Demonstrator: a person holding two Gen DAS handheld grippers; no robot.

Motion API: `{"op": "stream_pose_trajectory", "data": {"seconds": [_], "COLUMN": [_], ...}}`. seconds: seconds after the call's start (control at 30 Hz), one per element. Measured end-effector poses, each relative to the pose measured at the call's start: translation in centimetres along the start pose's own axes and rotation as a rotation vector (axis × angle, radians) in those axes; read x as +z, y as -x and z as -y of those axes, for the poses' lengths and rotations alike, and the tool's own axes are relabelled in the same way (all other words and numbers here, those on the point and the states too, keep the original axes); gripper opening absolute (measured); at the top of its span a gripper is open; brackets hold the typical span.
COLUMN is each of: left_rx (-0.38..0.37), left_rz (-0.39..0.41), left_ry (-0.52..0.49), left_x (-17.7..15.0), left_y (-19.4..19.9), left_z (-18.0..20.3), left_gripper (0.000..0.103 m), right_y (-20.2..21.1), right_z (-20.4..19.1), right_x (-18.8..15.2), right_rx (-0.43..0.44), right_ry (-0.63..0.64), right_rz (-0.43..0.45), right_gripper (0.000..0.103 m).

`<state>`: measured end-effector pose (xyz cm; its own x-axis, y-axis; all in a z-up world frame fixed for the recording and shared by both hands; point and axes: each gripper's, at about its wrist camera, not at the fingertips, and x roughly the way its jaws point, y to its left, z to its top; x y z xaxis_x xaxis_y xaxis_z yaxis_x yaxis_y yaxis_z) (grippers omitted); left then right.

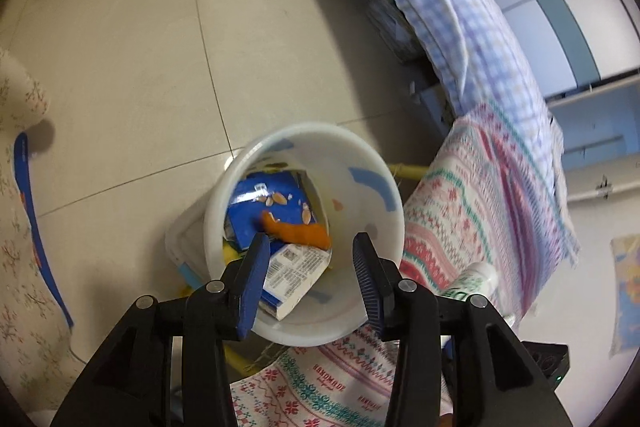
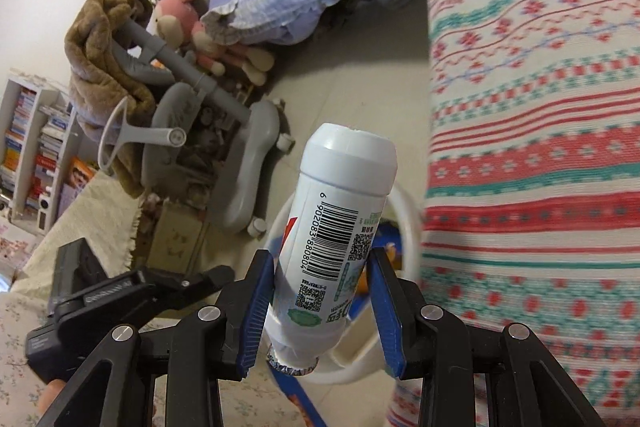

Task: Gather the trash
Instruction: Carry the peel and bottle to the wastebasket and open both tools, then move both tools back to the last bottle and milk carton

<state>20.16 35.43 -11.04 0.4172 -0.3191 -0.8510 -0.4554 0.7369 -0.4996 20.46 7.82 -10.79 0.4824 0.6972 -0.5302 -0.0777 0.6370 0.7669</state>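
Now the right gripper (image 2: 320, 311), jaws pinching the white bottle (image 2: 336, 239), should center over the bin (image 1: 304, 227) at lower middle before releasing, the left gripper (image 1: 310, 283) spread empty.

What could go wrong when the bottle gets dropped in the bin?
1. The right hand-held gripper holds the white bottle tilted, near its foil end, so it might slip early and land on the floor beside the white bin.
2. The left hand-held gripper is open right over the bin, so the two may bump.
3. The bin already holds boxes, so the bottle could bounce.
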Motion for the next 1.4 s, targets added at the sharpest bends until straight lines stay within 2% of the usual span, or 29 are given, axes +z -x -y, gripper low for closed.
{"op": "stream_pose_trajectory", "data": {"seconds": [0.23,0.27,0.3,0.37,0.43,0.6,0.8,1.03,1.23,1.4], "left_rx": [0.037,0.038,0.038,0.031,0.018,0.011,0.001,-0.052,-0.1,-0.117], "left_rz": [0.087,0.102,0.109,0.111,0.105,0.104,0.082,0.035,0.005,-0.022], "left_ry": [0.029,0.035,0.037,0.036,0.034,-0.005,-0.099,-0.277,-0.463,-0.637], "left_x": [0.6,0.6,0.7,0.8,0.9,0.7,-0.3,-2.8,-6.6,-11.6], "left_y": [1.9,2.1,2.3,2.4,2.4,2.3,1.7,0.6,-0.4,-1.8], "left_z": [-0.5,-0.6,-0.6,-0.8,-0.8,0.3,3.0,8.0,13.9,19.7], "left_gripper": [0.046,0.046,0.046,0.046,0.046,0.046,0.046,0.046,0.046,0.048], "right_y": [-3.6,-4.4,-5.2,-5.8,-5.6,-3.7,1.2,8.6,17.1,24.4], "right_z": [-2.8,-3.3,-3.6,-4.0,-3.5,-0.6,1.6,4.6,8.7,12.4], "right_x": [0.4,0.5,0.4,-0.1,-0.7,-0.9,-0.6,0.7,3.2,4.9], "right_rx": [-0.007,-0.018,-0.033,-0.065,-0.081,-0.112,-0.139,-0.238,-0.318,-0.365], "right_ry": [0.024,0.032,0.044,0.081,0.105,0.059,0.05,0.003,-0.108,-0.198], "right_rz": [-0.028,-0.049,-0.078,-0.097,-0.094,-0.081,-0.04,-0.004,0.1,0.208], "right_gripper": [0.045,0.047,0.056,0.058,0.058,0.058,0.058,0.058,0.058,0.059]}}
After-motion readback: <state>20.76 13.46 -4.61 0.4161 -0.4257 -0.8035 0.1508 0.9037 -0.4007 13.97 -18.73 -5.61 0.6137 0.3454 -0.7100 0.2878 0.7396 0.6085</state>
